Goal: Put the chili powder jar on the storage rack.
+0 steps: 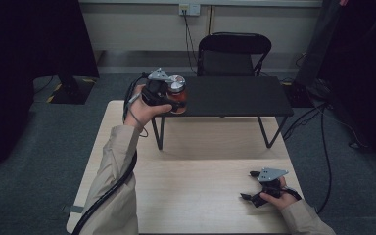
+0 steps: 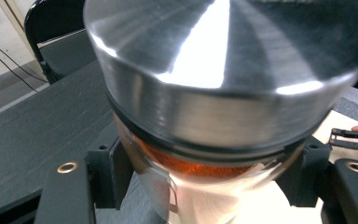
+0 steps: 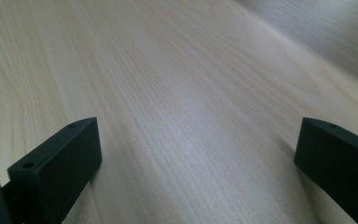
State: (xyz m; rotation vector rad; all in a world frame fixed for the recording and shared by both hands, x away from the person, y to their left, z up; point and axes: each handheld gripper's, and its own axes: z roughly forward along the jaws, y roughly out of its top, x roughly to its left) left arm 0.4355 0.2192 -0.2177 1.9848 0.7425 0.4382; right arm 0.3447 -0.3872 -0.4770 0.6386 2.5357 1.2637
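Note:
A glass jar (image 1: 178, 94) with a shiny metal lid and an orange-brown filling hangs at the left end of the black raised shelf (image 1: 235, 95). My left gripper (image 1: 172, 100) is shut on it. In the left gripper view the jar (image 2: 205, 116) looms close, its glass body pinched between the two black jaws just under the lid. Low at the table's front right, my right gripper (image 1: 248, 188) rests open on the wood. In the right gripper view its jaws stand wide apart over bare wood, nothing between the right gripper's (image 3: 198, 156) fingers.
The light wooden table (image 1: 196, 196) carries the black shelf on thin metal legs at its far side. A black folding chair (image 1: 232, 51) stands behind the shelf. Cables run on the grey floor at the right.

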